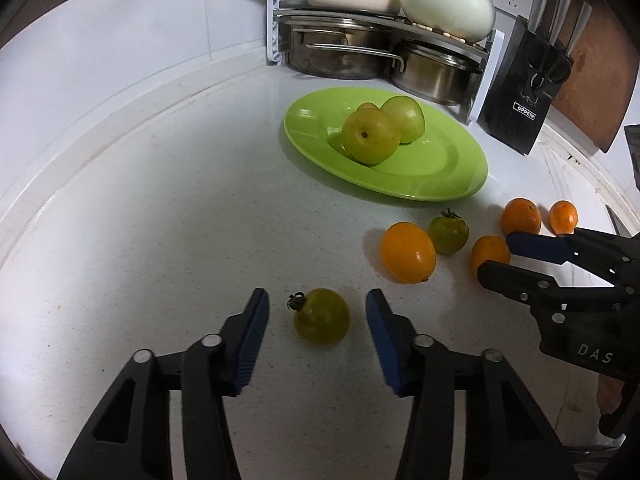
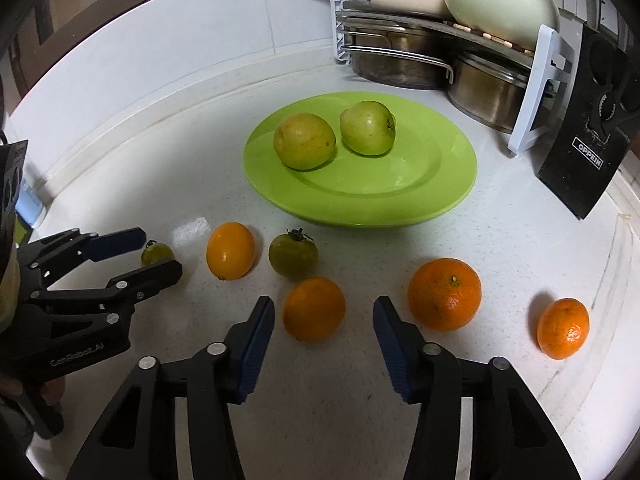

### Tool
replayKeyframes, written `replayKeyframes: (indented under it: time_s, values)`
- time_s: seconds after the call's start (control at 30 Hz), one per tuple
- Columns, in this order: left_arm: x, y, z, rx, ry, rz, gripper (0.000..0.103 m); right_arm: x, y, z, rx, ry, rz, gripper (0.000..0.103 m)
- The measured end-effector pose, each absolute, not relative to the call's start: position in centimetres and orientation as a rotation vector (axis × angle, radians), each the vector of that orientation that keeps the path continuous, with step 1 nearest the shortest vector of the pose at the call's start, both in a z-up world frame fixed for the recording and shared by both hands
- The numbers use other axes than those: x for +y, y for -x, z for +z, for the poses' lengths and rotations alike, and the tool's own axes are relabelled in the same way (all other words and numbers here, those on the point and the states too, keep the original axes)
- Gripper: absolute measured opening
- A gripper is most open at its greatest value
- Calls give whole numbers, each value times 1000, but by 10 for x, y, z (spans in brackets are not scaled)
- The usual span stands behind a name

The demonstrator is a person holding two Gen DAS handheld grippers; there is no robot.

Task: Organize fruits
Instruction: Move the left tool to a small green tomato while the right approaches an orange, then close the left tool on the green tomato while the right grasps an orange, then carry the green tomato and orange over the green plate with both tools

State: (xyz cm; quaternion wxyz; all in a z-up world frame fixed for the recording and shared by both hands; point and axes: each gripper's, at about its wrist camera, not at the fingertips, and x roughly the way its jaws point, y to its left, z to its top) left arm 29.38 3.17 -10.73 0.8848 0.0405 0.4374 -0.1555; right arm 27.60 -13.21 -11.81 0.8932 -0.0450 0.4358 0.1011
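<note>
On the white surface (image 1: 160, 200), my left tongs (image 1: 317, 312) straddle a green tomato (image 1: 322, 316) and my right tongs (image 2: 324, 312) an orange (image 2: 314, 309), pads clear of both. Closing off-centre could roll either fruit away from the green plate (image 2: 440, 200).

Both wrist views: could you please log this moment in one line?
left gripper: open around small green tomato | right gripper: open around small orange citrus

Both grippers: black plastic linkage frames, round silver pivot screws, ribbed blue pads on the fingers. Left gripper (image 2: 160, 256) body marked "GenRobot.AI" in white; right gripper (image 1: 494, 254) body marked "DAS".
</note>
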Motion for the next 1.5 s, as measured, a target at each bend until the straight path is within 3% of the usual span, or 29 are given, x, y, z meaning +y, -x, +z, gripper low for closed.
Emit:
replayKeyframes:
  time_s: [0.17, 0.23, 0.7, 1.5]
  values:
    - [30, -295, -110, 923, -84, -331, 30, -132, -279, -122, 916, 96, 228, 40]
    - [30, -295, -110, 922, -82, -331, 29, -132, -280, -122, 918, 94, 242, 35]
    - [29, -288, -102, 901, -78, -326, 29, -131, -272, -114, 887, 101, 256, 35]
    - [5, -257, -41, 747, -92, -366, 29, -145, -239, -54, 731, 114, 266, 35]
